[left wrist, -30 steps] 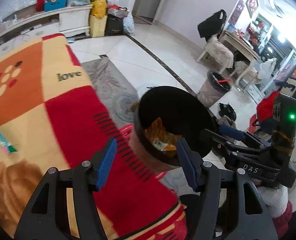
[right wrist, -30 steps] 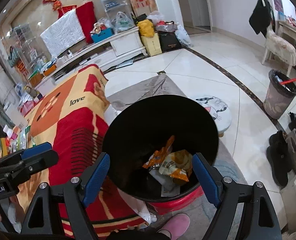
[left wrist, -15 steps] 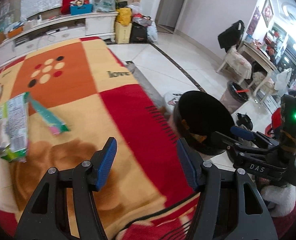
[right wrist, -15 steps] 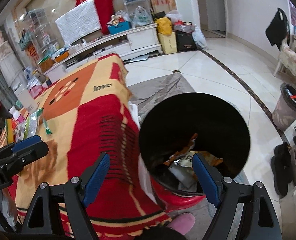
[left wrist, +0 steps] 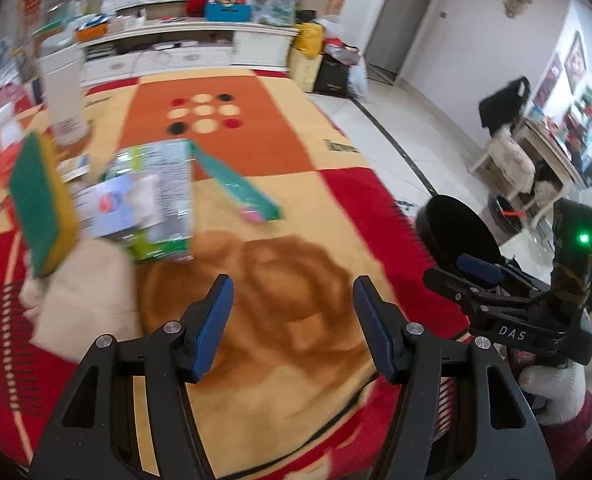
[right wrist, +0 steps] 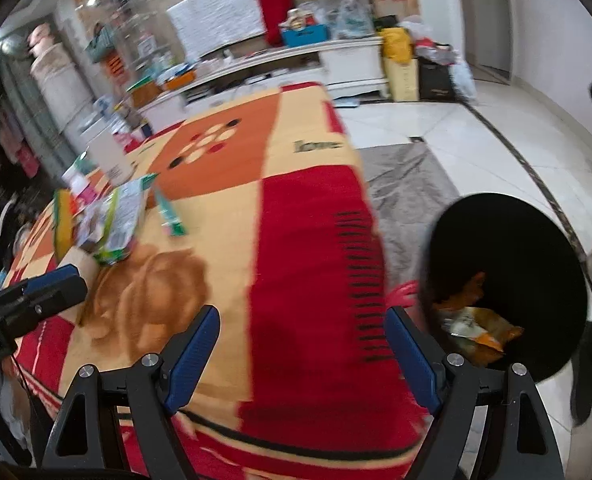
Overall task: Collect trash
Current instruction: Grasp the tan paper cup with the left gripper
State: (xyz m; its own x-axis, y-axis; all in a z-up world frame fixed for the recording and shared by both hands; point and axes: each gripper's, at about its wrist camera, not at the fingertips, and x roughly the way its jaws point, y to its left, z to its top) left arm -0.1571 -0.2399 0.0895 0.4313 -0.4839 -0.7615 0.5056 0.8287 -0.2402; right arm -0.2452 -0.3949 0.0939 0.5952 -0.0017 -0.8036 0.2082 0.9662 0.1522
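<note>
Trash (left wrist: 152, 200) is lying in a loose pile on the blanket-covered tabletop (left wrist: 296, 280), left of your two hand-held grippers.

Your left hand-held gripper (left wrist: 292, 312) is hovering released and empty over the brown patch, just short of the green wrapper and teal strip (left wrist: 240, 188). Your right hand-held gripper (right wrist: 302, 350) is hanging spread and empty above the tabletop's red edge, with the black bin (right wrist: 508, 260) beside it holding orange wrappers (right wrist: 476, 324).
</note>
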